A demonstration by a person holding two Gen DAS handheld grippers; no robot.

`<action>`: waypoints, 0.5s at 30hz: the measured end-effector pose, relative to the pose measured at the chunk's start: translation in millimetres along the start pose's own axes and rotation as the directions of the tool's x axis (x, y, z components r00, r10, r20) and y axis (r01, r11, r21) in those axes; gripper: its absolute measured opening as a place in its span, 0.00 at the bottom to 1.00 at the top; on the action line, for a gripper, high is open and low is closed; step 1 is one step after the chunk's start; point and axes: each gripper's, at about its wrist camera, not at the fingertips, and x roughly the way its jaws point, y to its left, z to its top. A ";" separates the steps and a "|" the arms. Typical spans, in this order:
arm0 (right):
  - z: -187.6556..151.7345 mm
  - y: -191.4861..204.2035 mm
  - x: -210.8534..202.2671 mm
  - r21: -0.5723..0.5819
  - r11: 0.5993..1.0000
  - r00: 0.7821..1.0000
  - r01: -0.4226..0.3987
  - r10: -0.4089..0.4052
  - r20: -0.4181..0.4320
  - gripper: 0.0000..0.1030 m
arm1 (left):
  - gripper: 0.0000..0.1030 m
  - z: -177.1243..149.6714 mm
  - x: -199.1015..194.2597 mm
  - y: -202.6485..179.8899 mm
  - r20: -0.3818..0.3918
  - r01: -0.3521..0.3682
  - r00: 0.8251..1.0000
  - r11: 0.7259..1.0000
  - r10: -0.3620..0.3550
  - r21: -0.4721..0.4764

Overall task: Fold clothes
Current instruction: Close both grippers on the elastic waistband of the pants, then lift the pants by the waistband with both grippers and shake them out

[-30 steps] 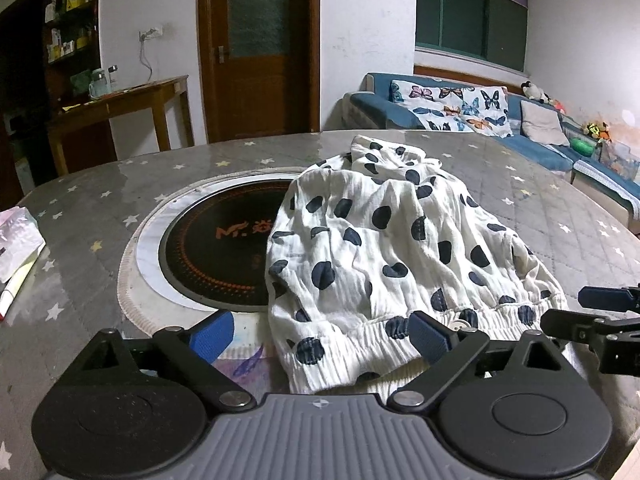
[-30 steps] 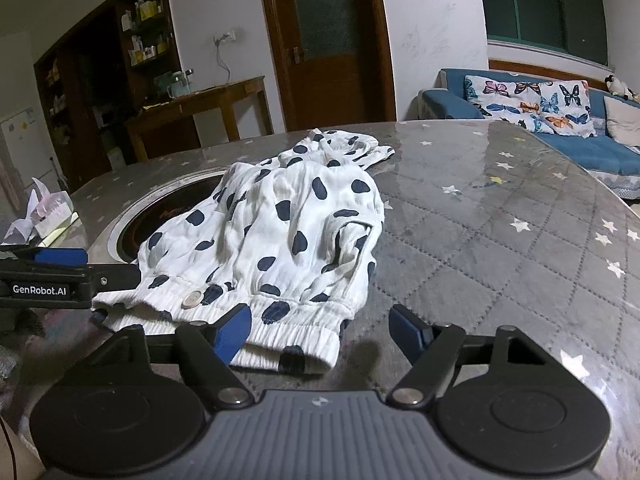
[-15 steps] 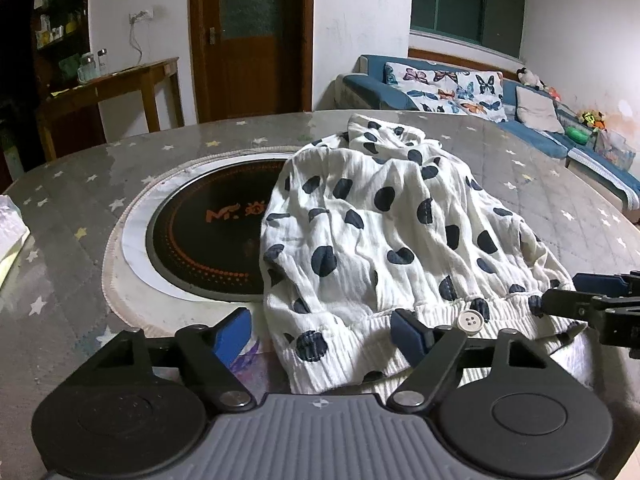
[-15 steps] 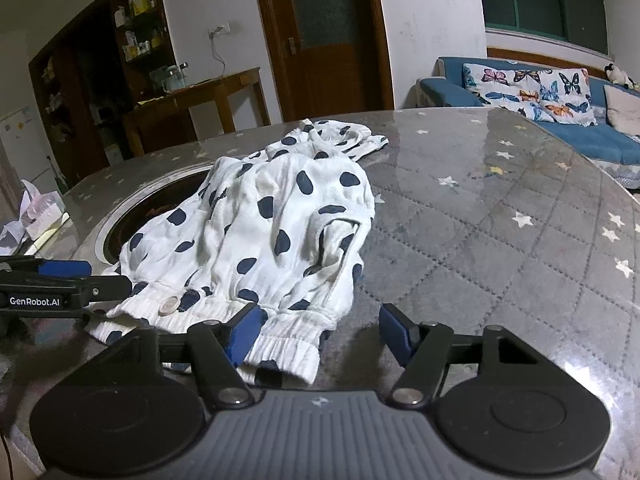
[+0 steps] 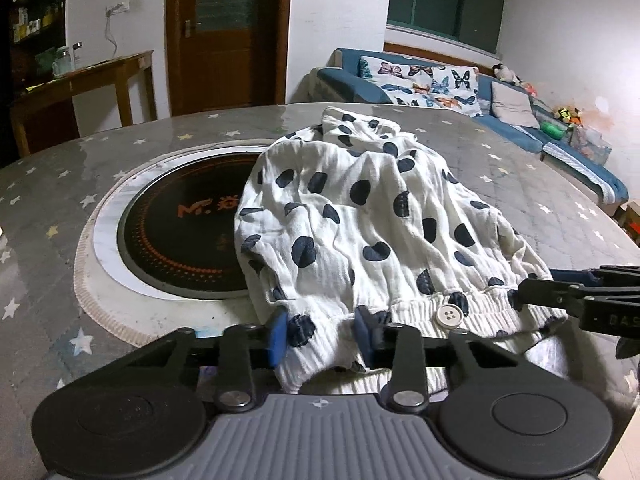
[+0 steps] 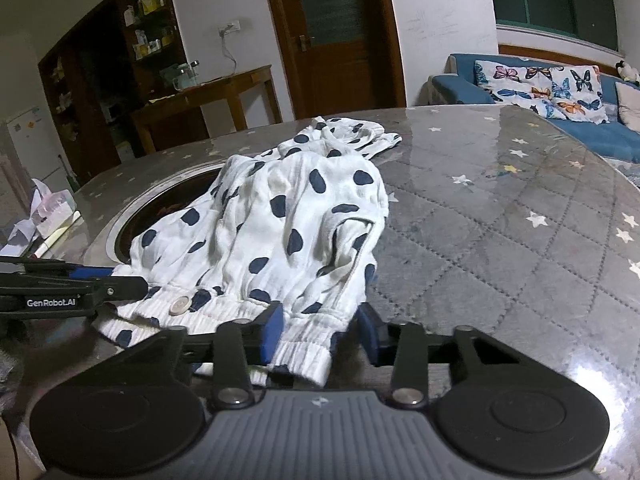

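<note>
Honestly, both jaws just closing on ribbed hem of polka-dot garment [image 5: 360, 220] lying on round table [image 5: 520, 184]: left gripper [image 5: 322, 334] pinching, right gripper [image 6: 320, 330] too; thin bunched fabric may slip, layers separate on lift

crinkled white cloth garment [image 5: 360, 220] on glossy quilted table cover [image 6: 500, 240]

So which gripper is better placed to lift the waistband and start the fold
Neither clearly. The left gripper and right gripper each have the waistband between their jaws, which have just been closing. Lift both together.
</note>
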 end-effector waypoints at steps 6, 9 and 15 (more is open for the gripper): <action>1.3 3.7 -7.6 -0.015 1.000 1.000 -0.022 0.022 0.005 0.14 | 0.13 -0.8 -7.4 4.3 0.005 0.032 0.999 0.999 -0.032 -0.011; 0.1 4.9 -16.3 -0.029 0.999 0.999 -0.044 0.044 0.004 0.11 | 0.12 -3.3 -14.1 6.0 0.005 0.043 0.999 0.999 -0.043 -0.008; -10.3 7.5 -39.3 -0.064 0.992 0.993 -0.113 0.111 -0.028 0.11 | 0.12 -16.9 -34.9 15.2 -0.013 0.075 0.997 0.997 -0.075 -0.019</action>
